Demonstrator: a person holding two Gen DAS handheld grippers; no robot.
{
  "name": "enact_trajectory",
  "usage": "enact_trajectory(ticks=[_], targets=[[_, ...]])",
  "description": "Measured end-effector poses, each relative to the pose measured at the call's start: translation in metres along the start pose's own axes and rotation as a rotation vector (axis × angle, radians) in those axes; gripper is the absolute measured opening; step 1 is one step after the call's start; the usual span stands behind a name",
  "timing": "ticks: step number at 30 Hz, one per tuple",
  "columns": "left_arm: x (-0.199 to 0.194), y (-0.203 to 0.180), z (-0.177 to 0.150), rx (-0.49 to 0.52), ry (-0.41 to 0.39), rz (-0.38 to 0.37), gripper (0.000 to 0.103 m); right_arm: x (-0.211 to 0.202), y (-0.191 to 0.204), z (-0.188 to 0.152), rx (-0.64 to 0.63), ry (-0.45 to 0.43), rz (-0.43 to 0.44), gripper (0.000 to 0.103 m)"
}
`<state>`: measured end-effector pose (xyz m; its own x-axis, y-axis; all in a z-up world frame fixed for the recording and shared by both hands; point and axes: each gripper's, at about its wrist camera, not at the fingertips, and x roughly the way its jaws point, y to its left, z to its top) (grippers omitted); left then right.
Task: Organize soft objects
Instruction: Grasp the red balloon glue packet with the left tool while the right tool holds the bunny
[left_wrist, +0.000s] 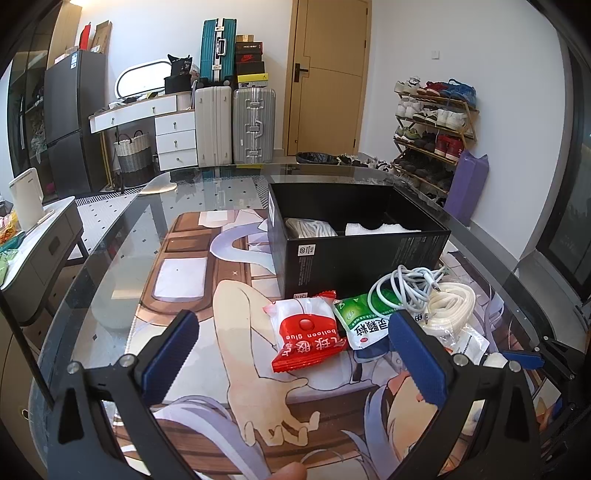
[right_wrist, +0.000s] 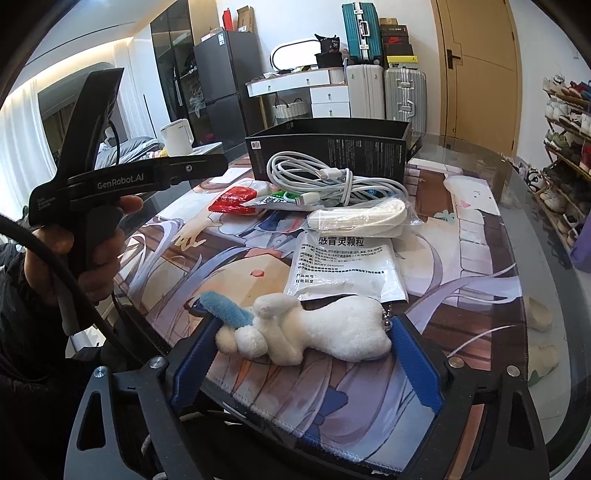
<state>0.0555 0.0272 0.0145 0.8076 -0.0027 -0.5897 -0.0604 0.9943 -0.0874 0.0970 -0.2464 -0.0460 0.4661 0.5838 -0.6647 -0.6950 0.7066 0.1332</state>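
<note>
Straddling the small white plush rabbit with the blue ear (right_wrist: 306, 332), my right tool (right_wrist: 306, 354) has its blue-padded jaws set fairly wide on either side of the toy; the left pad sits against its head and ear, the right pad is touching or just short of its rump by the little bead chain, and I cannot tell whether it is truly pinched yet. The rabbit lies on its side on the printed cartoon mat (right_wrist: 461, 295) at the near edge of the glass desk (left_wrist: 122, 236). My left tool (left_wrist: 291, 343) hangs with its jaws wide and nothing between them, above the mat, just near of the red balloon-glue packet (left_wrist: 306, 332). As I judge it, the sorting is only partly done: the open black cardboard box (left_wrist: 362, 254) at the far side already holds a bundle of pale cord (left_wrist: 310, 227) in its left compartment and something white (left_wrist: 380, 229) in the right one. Much is left outside: the red packet, the green-and-white sachet (left_wrist: 365, 321), the coiled white cable (right_wrist: 332, 177), the bagged cream strap (right_wrist: 362, 218) and the flat white medicine pouch (right_wrist: 343, 266), all heaped on the mat near of the box. The rabbit looks like my next item to carry across to the box.
</note>
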Motion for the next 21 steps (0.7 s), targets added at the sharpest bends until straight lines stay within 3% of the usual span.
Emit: enact_trajectory(ticks=[21], targets=[[0.008,0.0,-0.003,0.007,0.035,0.006,0.103,-0.029,-0.004,0.008,0.023,-0.146,0.019,0.089]])
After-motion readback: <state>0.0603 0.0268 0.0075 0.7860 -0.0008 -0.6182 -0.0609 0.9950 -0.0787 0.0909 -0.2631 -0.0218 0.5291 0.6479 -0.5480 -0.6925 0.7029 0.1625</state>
